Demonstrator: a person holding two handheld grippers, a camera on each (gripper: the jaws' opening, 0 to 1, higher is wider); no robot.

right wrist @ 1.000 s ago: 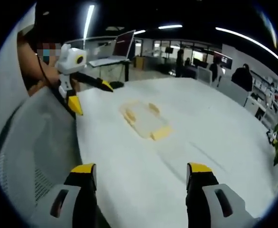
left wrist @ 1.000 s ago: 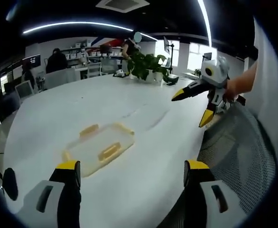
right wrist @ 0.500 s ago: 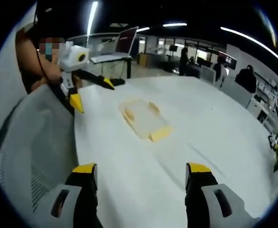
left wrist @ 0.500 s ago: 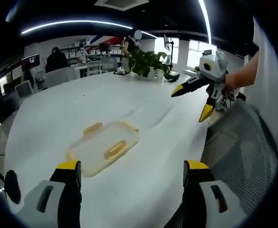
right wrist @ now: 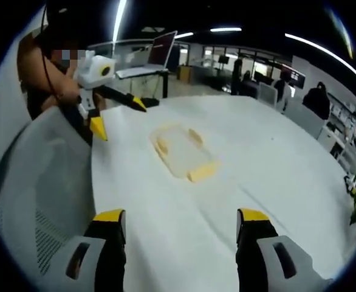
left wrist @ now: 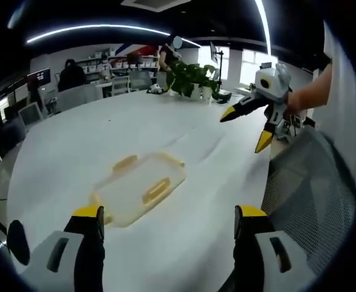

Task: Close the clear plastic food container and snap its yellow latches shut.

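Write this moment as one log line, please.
clear plastic container with yellow latches: on white table, untouched | left tongs: open | right tongs: open

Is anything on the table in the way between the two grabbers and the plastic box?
Nothing visible is. Bare white table lies between the open left gripper and the container, and likewise before the open right gripper.

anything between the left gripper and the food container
No. In the left gripper view, bare white table lies between the open left gripper and the container.
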